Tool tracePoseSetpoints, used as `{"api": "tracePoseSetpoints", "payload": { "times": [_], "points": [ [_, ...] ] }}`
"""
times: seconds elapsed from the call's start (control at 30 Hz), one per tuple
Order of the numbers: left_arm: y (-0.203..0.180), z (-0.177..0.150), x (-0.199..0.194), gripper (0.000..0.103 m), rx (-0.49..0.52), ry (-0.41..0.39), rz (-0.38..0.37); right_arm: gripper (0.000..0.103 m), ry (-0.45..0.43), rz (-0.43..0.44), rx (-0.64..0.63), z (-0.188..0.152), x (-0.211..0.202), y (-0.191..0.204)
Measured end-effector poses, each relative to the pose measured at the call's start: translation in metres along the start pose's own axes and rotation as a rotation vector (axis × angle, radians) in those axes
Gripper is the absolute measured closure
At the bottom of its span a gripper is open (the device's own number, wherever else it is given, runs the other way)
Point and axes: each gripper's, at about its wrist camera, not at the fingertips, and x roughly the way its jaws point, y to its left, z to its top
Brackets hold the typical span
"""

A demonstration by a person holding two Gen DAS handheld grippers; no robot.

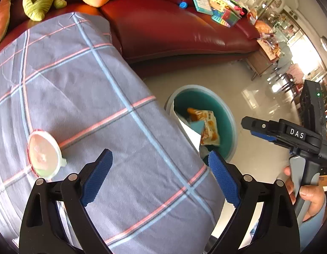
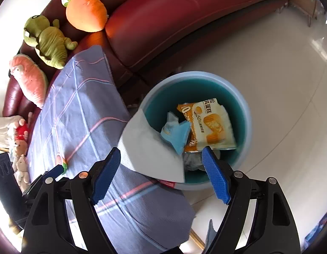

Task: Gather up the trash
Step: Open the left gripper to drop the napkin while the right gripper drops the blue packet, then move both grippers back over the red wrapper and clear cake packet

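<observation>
A round blue bin (image 2: 246, 114) stands on the floor beside the cloth-covered table; it also shows in the left wrist view (image 1: 232, 114). Inside lie an orange snack wrapper (image 2: 214, 124), a light blue wrapper (image 2: 177, 133) and other scraps. A white sheet of paper (image 2: 150, 154) hangs over the bin's near rim, free of both grippers. My right gripper (image 2: 161, 172) is open and empty above the bin's edge. My left gripper (image 1: 161, 176) is open and empty over the table. A small clear plastic cup (image 1: 43, 155) lies on the cloth, left of it.
A grey checked cloth (image 1: 89, 97) covers the table. A dark red leather sofa (image 2: 184, 21) stands behind, with plush toys (image 2: 49, 42) and books and toys (image 1: 218, 6). The floor (image 2: 280, 74) is glossy white tile.
</observation>
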Motion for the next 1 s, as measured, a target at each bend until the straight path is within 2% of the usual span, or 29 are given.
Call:
{"api": "tracePoseSetpoints", "payload": {
  "times": [0.3,0.43,0.67,1.0],
  "points": [
    [0.016,-0.027,-0.016,0.009,-0.008,-0.001,-0.018,0.025,0.003,-0.05,-0.003,-0.026,-0.01,0.013],
    [0.023,-0.037,-0.03,0.009,-0.006,-0.016,-0.016,0.022,-0.004,-0.054,-0.018,-0.037,-0.014,0.027],
    [0.041,-0.055,-0.051,0.004,-0.015,-0.039,-0.002,0.022,0.0,-0.053,-0.054,-0.057,-0.018,0.052],
    [0.073,-0.081,-0.081,0.004,-0.049,-0.082,0.004,0.022,-0.008,-0.067,-0.097,-0.084,-0.028,0.084]
  ]
}}
